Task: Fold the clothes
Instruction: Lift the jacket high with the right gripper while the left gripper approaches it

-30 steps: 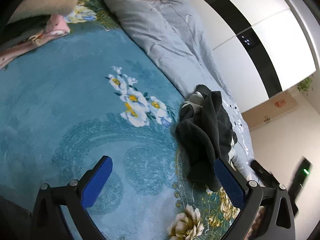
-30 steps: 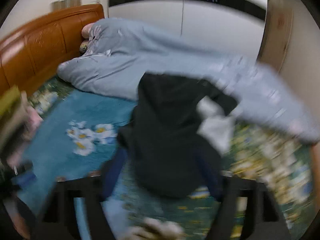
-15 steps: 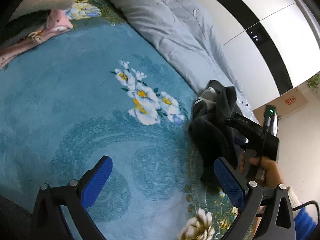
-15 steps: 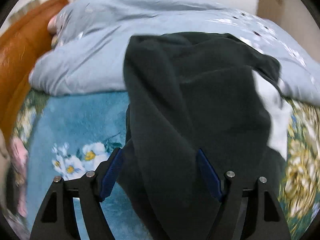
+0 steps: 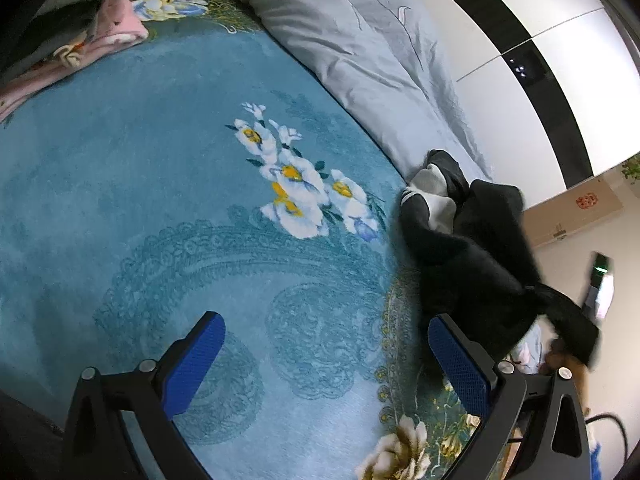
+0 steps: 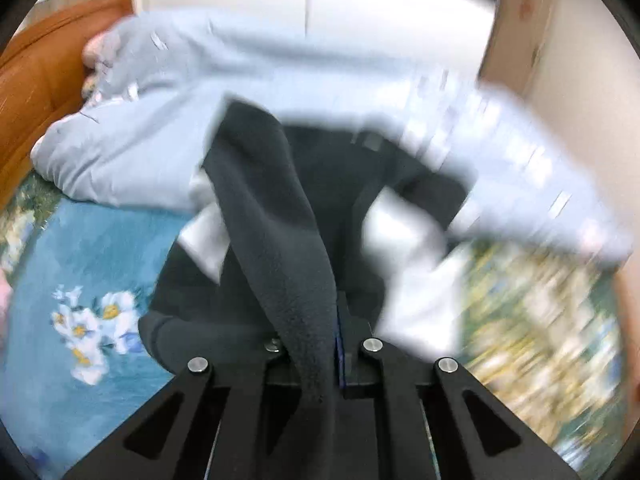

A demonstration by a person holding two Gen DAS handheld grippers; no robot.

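A dark fleece garment (image 5: 472,264) with a pale lining lies crumpled on the blue floral blanket (image 5: 160,200), against the grey quilt. In the right wrist view my right gripper (image 6: 328,320) is shut on a fold of this garment (image 6: 280,216), which rises in a taut strip from the jaws. In the left wrist view one end of the garment is drawn out toward the right edge. My left gripper (image 5: 324,324) hangs open over the blanket just left of the garment, its blue pads holding nothing; its right finger (image 5: 456,356) sits at the garment's lower edge.
A long grey quilt (image 5: 360,48) runs along the far side of the bed. Folded pink and beige textiles (image 5: 112,28) are stacked at the upper left. A wooden headboard (image 6: 48,80) and a white wardrobe (image 5: 560,60) stand beyond.
My right gripper went from open around the garment to shut on a fold and pulled it back, stretching the cloth. The left gripper stayed open and barely shifted.
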